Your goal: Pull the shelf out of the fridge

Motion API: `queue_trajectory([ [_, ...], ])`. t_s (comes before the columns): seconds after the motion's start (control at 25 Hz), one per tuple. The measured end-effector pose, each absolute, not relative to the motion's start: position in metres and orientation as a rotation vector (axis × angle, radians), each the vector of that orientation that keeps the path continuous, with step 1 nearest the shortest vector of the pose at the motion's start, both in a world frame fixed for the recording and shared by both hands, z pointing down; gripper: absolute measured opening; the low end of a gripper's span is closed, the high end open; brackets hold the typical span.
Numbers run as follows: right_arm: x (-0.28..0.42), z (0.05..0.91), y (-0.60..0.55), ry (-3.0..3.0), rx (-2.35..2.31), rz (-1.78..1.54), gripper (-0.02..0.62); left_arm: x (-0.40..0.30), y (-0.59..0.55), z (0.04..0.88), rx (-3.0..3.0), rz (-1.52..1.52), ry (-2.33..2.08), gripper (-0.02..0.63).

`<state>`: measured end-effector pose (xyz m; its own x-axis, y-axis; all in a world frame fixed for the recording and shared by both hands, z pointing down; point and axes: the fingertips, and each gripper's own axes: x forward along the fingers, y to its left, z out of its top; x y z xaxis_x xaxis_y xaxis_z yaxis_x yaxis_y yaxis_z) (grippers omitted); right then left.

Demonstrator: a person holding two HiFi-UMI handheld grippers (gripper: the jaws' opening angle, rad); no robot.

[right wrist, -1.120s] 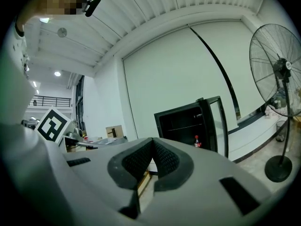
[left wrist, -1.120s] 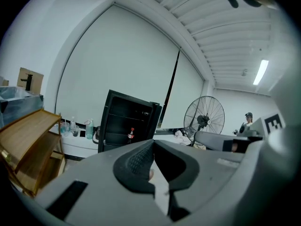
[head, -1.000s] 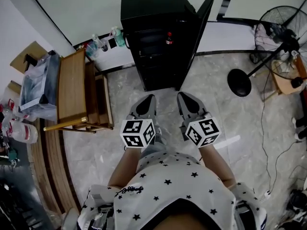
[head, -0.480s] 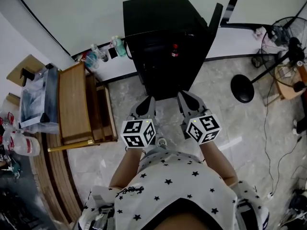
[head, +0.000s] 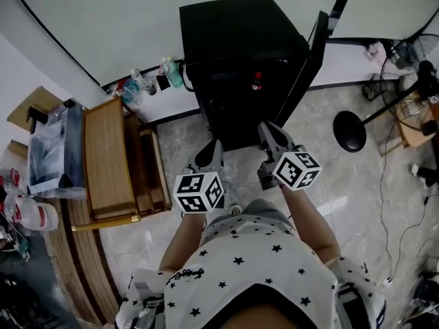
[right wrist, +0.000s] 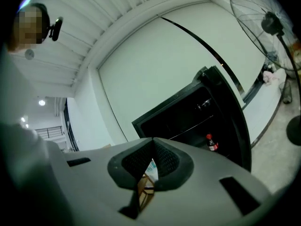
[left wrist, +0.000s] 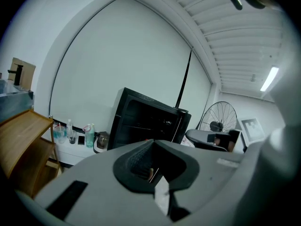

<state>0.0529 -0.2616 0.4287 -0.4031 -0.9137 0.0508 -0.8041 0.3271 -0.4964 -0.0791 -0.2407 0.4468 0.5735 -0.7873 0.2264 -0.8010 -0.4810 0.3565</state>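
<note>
Evidently, approach: left gripper (head: 213,147) and right gripper (head: 267,129) are held before the open black fridge (head: 240,46), jaws pressed together, empty; spreading onto its thin wire shelf (right wrist: 189,127) is called for.

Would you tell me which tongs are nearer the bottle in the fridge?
Right. In the head view the right tongs sit just below the bottle; the left tongs are lower and off to its left.

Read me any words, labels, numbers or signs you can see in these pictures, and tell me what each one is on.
No text here can be read.
Red label on the bottle in the fridge: too small.
Red label on the white container at far left: blurred.
Cubes on the left gripper and right gripper: square code patterns, no letters.
</note>
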Motion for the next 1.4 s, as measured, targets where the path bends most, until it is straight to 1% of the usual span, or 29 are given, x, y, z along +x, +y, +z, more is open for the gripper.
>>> queue_trajectory([
  [0.36, 0.061, 0.456, -0.318, 2.101, -1.348, -0.991, -0.006, -0.088, -0.267, 0.453, 2.330, 0.016, -1.337, 0.012],
  [0.64, 0.081, 0.480, -0.365, 1.918, -1.233, -1.145, -0.006, -0.092, -0.295, 0.461, 2.274, 0.012, -1.431, 0.012],
  [1.0, 0.107, 0.503, -0.421, 1.801, -1.188, -1.220, -0.006, -0.078, -0.322, 0.471, 2.228, 0.018, -1.475, 0.012],
  [1.4, 0.107, 0.527, -0.467, 1.759, -1.152, -1.267, -0.006, -0.074, -0.343, 0.480, 2.201, 0.026, -1.509, 0.012],
])
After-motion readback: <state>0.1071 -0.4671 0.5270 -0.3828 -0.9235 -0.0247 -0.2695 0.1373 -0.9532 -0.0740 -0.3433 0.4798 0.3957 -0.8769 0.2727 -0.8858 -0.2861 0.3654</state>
